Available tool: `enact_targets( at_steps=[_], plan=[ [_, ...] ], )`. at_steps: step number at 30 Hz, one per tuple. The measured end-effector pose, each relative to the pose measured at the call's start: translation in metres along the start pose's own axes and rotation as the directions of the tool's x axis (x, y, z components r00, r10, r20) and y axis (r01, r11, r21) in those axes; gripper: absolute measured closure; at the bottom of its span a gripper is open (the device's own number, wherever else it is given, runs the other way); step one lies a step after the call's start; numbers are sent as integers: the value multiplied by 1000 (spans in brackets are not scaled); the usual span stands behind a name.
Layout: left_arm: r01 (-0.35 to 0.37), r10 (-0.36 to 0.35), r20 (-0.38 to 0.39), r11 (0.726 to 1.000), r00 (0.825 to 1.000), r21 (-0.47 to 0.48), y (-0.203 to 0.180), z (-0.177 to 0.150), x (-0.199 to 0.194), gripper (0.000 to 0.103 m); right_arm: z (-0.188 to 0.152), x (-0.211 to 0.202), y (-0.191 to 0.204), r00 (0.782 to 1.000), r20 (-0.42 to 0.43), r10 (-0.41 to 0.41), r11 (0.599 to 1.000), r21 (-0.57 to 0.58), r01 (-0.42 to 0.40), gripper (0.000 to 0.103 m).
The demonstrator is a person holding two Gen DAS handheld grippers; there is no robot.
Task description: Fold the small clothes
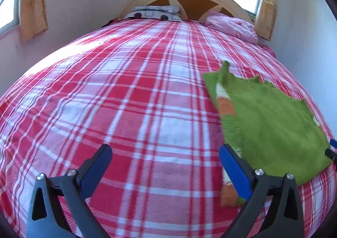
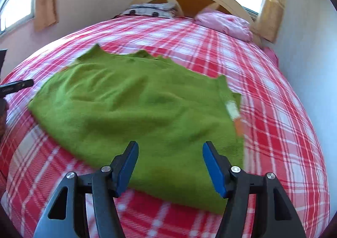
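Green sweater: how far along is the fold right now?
Done: the green sweater lies spread on the plaid bedspread, its left edge turned in, showing an orange and white patch. In hand: nothing; the left gripper and right gripper are both open and empty, the right one at the near hem. Left: the main folds, judging by how wide it lies.

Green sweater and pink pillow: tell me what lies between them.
Only bare plaid bedspread separates green sweater from pink pillow, seen in the right wrist view.
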State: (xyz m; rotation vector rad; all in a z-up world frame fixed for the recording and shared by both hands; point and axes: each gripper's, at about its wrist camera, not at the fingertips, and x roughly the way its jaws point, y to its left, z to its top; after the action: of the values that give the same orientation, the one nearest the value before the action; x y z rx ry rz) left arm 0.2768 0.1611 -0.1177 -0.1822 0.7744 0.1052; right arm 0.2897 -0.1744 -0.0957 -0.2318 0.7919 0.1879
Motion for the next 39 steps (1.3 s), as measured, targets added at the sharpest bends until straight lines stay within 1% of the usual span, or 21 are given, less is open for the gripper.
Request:
enact_targets(
  at_steps=[2, 5, 6, 8, 10, 13, 15, 19, 22, 24, 27, 34, 37, 39],
  plan=[
    [-22, 22, 5, 999, 1000, -30, 14, 1, -1, 0, 3, -4, 23, 999, 13, 36, 999, -32, -36, 39],
    [-57, 57, 14, 998, 998, -31, 22, 2, 0, 0, 10, -11, 71, 995, 40, 90, 989, -124, -85, 39],
    [-62, 62, 11, 998, 998, -32, 23, 2, 1, 0, 11, -12, 83, 994, 46, 104, 984, -150, -96, 39],
    [-46, 46, 7, 998, 999, -44, 26, 0, 3, 0, 15, -12, 117, 989, 60, 134, 966, -231, -116, 39],
    [-49, 49, -9, 997, 999, -51, 27, -1, 7, 0, 17, -11, 151, 986, 66, 150, 940, -319, -122, 39],
    [-53, 52, -20, 997, 998, -52, 27, -3, 9, 0, 17, -8, 189, 983, 82, 166, 911, -394, -121, 39],
    [-46, 45, -18, 998, 999, -50, 27, -3, 9, 0, 18, -6, 208, 980, 82, 183, 895, -426, -131, 39],
    [-35, 32, -52, 997, 998, -63, 30, -4, 15, 0, 19, 2, 239, 979, 81, 188, 864, -487, -125, 39],
    [-20, 15, -84, 997, 996, -69, 32, -4, 21, 0, 18, 11, 255, 981, 90, 170, 841, -532, -98, 39],
    [-22, 15, -87, 997, 996, -73, 33, -4, 21, 0, 18, 16, 265, 982, 110, 155, 827, -557, -68, 39],
    [-22, 16, -89, 997, 996, -73, 33, -5, 21, 0, 20, 22, 274, 984, 108, 143, 814, -579, -54, 39],
    [-35, 30, -106, 998, 994, -50, 30, -5, 25, 0, 27, 30, 282, 985, 129, 111, 807, -591, -13, 39],
    [-40, 36, -114, 999, 993, -31, 26, -4, 27, 0, 30, 35, 282, 985, 128, 114, 813, -582, -19, 39],
    [-29, 27, -124, 1000, 992, -11, 23, -2, 29, 0, 30, 35, 281, 984, 128, 120, 817, -576, -24, 39]
  ],
)
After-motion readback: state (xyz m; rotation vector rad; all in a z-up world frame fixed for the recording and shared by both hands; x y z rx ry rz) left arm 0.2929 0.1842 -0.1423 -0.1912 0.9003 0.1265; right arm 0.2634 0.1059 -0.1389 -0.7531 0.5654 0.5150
